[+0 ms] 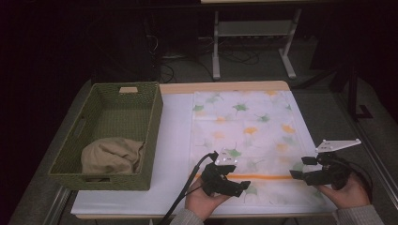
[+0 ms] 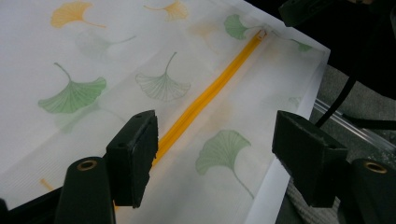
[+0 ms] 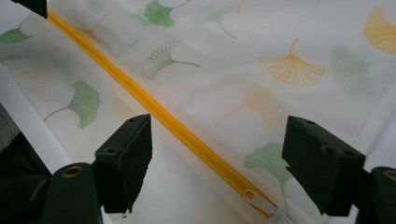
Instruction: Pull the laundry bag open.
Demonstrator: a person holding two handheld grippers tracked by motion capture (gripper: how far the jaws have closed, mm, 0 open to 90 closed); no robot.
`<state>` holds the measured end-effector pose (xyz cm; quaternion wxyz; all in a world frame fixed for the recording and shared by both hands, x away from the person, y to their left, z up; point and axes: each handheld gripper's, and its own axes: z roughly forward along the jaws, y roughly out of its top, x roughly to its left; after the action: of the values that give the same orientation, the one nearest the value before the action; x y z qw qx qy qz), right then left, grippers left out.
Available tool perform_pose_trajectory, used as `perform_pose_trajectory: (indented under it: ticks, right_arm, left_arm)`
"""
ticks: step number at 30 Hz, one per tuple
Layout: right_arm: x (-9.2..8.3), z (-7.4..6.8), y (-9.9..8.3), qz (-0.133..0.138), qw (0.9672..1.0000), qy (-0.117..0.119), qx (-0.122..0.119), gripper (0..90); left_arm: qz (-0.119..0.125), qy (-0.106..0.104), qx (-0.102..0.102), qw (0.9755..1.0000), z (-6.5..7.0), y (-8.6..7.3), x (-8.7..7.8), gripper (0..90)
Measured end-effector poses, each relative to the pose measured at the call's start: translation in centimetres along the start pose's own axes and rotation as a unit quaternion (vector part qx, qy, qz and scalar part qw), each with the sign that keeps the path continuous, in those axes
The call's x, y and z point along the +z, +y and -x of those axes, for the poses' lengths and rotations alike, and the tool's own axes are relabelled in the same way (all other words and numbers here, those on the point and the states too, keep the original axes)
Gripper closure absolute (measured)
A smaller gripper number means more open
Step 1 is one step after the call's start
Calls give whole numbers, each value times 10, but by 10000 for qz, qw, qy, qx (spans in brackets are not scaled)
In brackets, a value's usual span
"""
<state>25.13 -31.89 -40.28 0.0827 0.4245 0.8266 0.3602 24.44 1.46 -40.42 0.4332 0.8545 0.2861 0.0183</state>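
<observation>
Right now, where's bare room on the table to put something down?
Free: the white strip between the green basket and the leaf-print mesh bag, and the bag's flat far half. The basket's far half is bare; a tan cloth fills its near end. Crowded: near edge, where the left gripper and right gripper hover over the orange zipper.

Cloth [image 1: 112,156] in basket [image 1: 155,117] half hidden by wall.
</observation>
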Motion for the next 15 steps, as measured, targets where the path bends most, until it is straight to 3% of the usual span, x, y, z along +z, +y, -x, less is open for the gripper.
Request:
perform_pose_trajectory:
  ticks: [3,8,11,15]
  right_arm:
    - [-1,5,-3,-27,10000,-26,55,268]
    - [-2,14,-8,-162,9995,-62,248,297]
    - [-4,17,-10,-188,9992,-87,336,312]
    - [-7,23,-14,-239,9984,-136,488,327]
  left_arm:
    - [-15,-157,-191,9997,-1,6,8,304]
    - [-49,-278,-254,9993,1,17,22,300]
    - [-72,-245,-201,9995,1,21,27,298]
    - [-56,-310,-315,9990,1,27,35,299]
